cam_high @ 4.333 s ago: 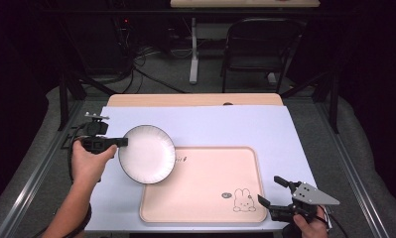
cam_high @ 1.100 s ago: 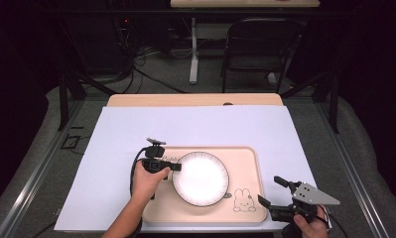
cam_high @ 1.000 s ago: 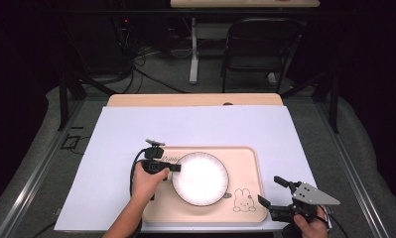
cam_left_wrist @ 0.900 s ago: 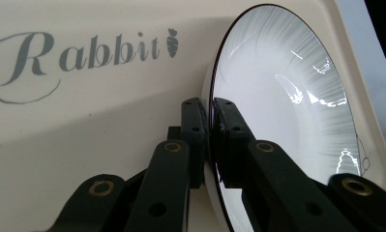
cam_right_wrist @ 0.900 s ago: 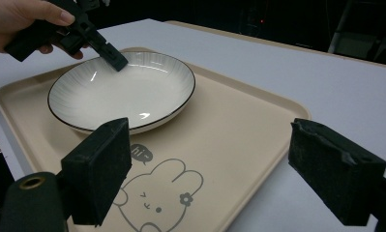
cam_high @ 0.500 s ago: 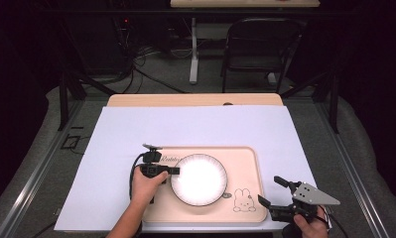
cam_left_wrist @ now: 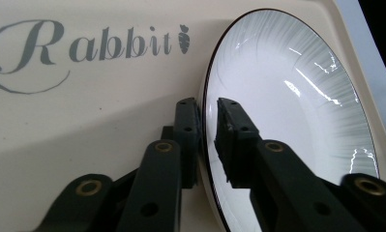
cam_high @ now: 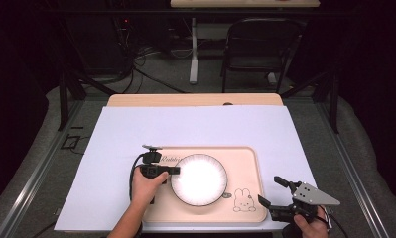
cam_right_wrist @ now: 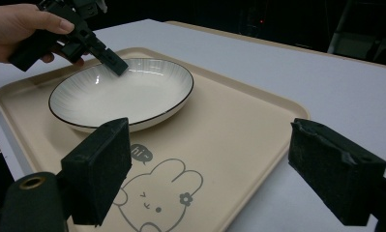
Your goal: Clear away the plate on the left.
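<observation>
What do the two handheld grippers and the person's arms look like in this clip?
Both grippers are black. The left gripper has slim black jaws with brass-coloured pivot rivets and a black cable looping from its body. The right gripper carries a grey three-cornered plate on top, and its jaws end in thick black foam-like pads. The forearms are bare, with no sleeves in view.

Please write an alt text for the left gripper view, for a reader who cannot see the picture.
The left tool straddles the rim of a white plate with a dark edge; its two black jaws, just opening, show a thin gap beside the rim. The plate rests on a cream tray printed with "Rabbit" and a small carrot.
</observation>
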Available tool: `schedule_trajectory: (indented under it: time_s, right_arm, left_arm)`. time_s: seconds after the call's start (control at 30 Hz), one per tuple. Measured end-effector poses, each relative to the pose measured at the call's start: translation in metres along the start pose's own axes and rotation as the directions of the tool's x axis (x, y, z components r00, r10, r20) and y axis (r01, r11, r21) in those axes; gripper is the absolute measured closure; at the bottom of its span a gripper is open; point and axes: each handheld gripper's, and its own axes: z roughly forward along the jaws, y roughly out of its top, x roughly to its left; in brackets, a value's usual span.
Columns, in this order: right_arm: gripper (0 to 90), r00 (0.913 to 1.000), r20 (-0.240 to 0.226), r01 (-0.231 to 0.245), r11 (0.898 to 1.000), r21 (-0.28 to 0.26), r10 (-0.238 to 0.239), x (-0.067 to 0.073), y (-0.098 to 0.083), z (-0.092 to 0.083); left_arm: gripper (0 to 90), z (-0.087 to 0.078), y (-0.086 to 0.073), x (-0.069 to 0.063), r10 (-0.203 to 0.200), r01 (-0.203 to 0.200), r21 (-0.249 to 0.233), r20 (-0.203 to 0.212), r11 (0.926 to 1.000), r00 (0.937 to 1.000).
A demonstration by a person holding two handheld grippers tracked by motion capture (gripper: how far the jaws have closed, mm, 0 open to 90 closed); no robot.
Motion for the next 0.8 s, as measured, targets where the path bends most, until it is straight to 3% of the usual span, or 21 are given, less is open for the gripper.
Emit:
schedule_trajectory:
  time_s: [0.23,0.33,0.57,0.73,0.8]
  right_arm:
    - [14.9,1.0,0.0,-0.001,1.0,0.002,0.001,0.0,0.0,0.0]
    - [14.9,1.0,0.0,-0.001,1.0,0.001,0.001,0.0,0.0,0.0]
    - [14.9,1.0,0.001,0.0,1.0,0.002,0.0,0.0,0.0,0.0]
    - [14.9,1.0,0.001,0.001,1.0,0.002,-0.001,-0.001,0.0,0.0]
    - [14.9,1.0,0.001,-0.002,1.0,0.003,0.002,0.0,0.0,0.0]
  left_arm:
    - [60.0,-0.002,-0.002,-0.002,0.033,-0.033,-0.039,-0.012,0.9987,0.9994]
    - [50.5,-0.002,-0.004,-0.003,0.105,-0.108,-0.072,-0.05,0.9915,0.9933]
    - [37.9,-0.007,-0.005,-0.005,0.151,-0.162,-0.114,-0.095,0.9802,0.9839]
    - [36.5,-0.016,-0.004,-0.008,0.178,-0.196,-0.132,-0.135,0.9718,0.9747]
    - [36.2,-0.022,-0.003,-0.009,0.197,-0.218,-0.134,-0.156,0.9667,0.968]
